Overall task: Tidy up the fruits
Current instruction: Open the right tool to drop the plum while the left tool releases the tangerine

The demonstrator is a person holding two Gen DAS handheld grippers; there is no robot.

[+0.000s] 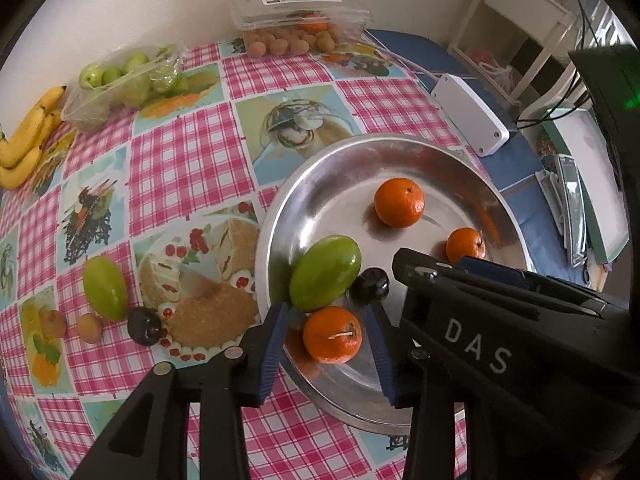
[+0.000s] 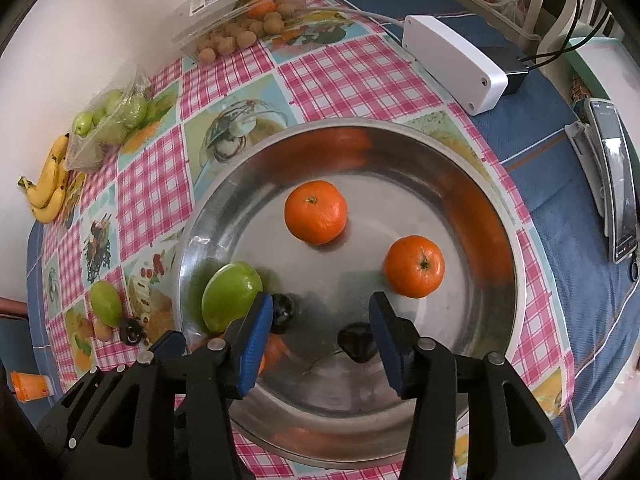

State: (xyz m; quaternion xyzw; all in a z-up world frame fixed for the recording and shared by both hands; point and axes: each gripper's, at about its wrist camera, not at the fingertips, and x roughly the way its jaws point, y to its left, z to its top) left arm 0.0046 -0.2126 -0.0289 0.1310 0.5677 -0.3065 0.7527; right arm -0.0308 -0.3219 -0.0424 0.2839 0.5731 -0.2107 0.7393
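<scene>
A wide metal bowl (image 1: 360, 148) holds three tangerines, a green oval fruit (image 1: 325, 272) and dark cherries. My left gripper (image 1: 327, 308) is open over the bowl's near rim. One tangerine (image 1: 332, 334) lies between its blue pads with a gap on each side. In the right wrist view, my right gripper (image 2: 320, 298) is open above the bowl (image 2: 360, 128). A dark cherry (image 2: 356, 344) with a stem lies on the bowl floor between the pads, untouched. On the cloth to the left lie another green fruit (image 1: 105, 288), a cherry (image 1: 145, 326) and two small brown fruits (image 1: 89, 327).
Bananas (image 1: 24, 140) and a clear tub of green fruit (image 1: 116, 84) sit at the far left by the wall. A clear box of small brown fruit (image 1: 296, 24) stands at the back. A white box (image 1: 470, 114) with a cable lies right of the bowl.
</scene>
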